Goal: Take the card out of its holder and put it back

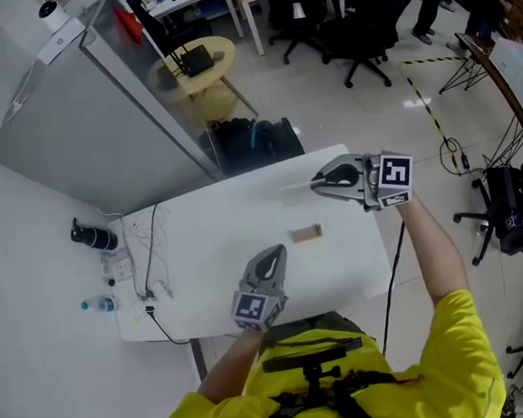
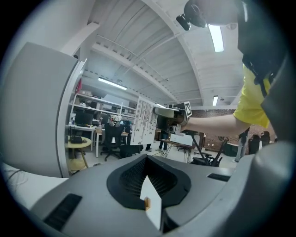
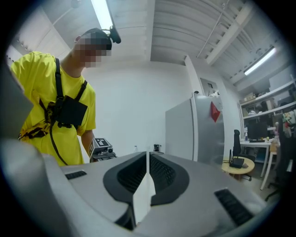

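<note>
Head view: the wooden holder lay on the white table. The card was out of it, carried by the right gripper. The left gripper hovered near the holder, not touching. Left gripper view: jaws closed together. Right gripper view: jaws pinched on the card (seen edge-on).

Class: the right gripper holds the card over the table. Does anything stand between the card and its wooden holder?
Nothing visible does. The card sits in the right gripper, and the holder lies on bare table nearer the person; the left gripper is even nearer, out of the path.
</note>
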The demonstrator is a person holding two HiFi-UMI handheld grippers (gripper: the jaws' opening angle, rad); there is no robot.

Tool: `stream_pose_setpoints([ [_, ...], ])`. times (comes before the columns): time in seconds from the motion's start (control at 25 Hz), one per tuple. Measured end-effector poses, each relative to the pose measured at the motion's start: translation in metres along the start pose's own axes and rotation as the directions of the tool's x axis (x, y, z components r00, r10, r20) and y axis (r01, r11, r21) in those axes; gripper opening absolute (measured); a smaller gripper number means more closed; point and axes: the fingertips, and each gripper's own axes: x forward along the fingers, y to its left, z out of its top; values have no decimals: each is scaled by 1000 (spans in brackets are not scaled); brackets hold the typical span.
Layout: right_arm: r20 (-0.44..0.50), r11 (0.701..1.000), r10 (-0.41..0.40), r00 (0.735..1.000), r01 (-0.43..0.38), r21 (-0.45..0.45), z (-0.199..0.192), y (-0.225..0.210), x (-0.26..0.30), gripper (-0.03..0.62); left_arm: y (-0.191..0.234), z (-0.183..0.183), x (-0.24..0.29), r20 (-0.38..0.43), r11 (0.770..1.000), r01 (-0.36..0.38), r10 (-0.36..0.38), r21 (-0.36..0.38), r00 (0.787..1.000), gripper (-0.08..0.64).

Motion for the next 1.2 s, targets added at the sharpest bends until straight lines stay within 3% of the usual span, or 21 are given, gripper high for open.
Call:
stream_pose_setpoints([
  [0.24, -3, 1000, 3, 1000, -3, 14, -7, 0, 5, 21, 5, -1, -1, 19, 999, -5, 5, -40, 1000, -3],
  [0.4, -10, 1000, 4, 1000, -4, 22, -12, -1, 6, 21, 9, -2, 0, 2, 999, -30, 30, -29, 1000, -3],
  [0.64, -24, 997, 11, 1000, -9, 72, -42, 2, 13, 21, 9, -12, -5, -27, 998, -31, 29, -51, 999, -3],
  [0.96, -47, 980, 64, 997, -53, 194, -142, 14, 27, 21, 18, -66, 3, -100, 996, -31, 23, -83, 995, -3],
  [1.2, -61, 970, 77, 995, -60, 235, -216, 12, 37, 21, 28, -103, 16, -146, 995, -45, 33, -84, 989, -3],
])
